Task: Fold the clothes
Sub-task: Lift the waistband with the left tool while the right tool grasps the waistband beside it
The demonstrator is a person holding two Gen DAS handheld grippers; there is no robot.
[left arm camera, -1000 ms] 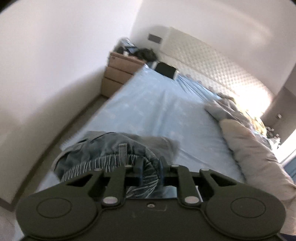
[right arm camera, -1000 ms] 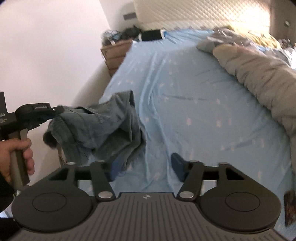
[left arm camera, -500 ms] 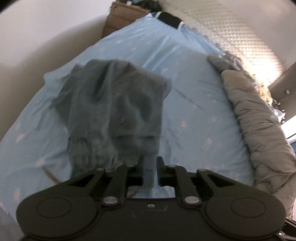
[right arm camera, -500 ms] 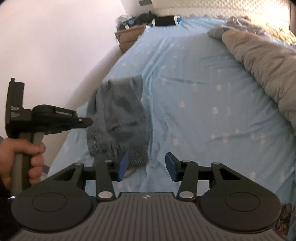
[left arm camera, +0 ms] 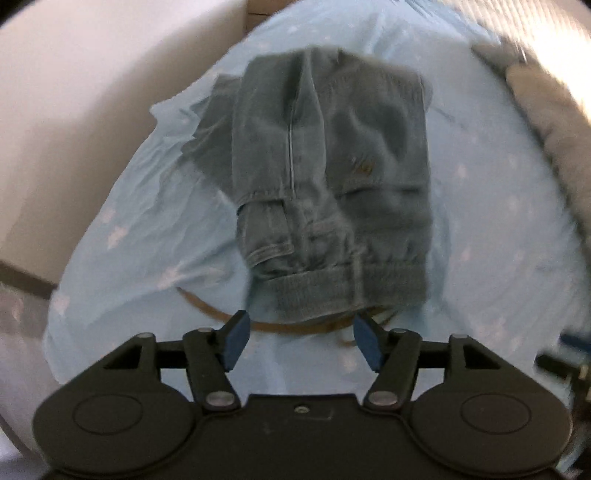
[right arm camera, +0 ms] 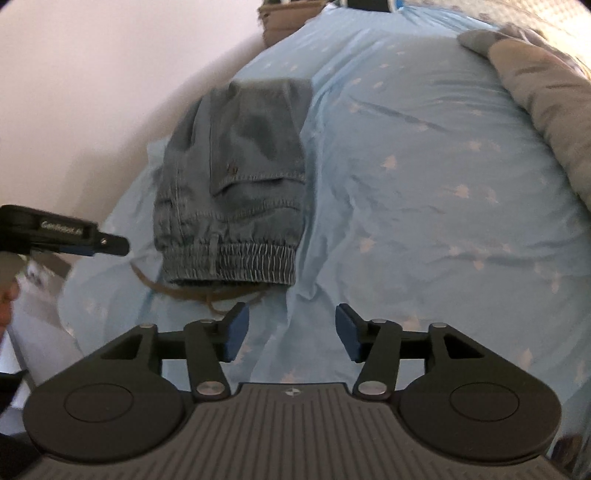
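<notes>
A folded pair of blue denim trousers lies on the light blue bed sheet, elastic waistband towards me; it also shows in the right wrist view. A brown drawstring trails out from under the waistband. My left gripper is open and empty, just short of the waistband. In the right wrist view the left gripper's fingertips show to the left of the trousers. My right gripper is open and empty, above the sheet to the right of the waistband.
A grey duvet is bunched along the right side of the bed. A white wall runs close along the left edge. A wooden bedside cabinet and a dark pillow stand at the far end.
My left gripper has let go of the trousers and opened. The trousers have dropped from hanging to lying folded on the sheet. My right gripper has stayed open and moved nearer the waistband.
</notes>
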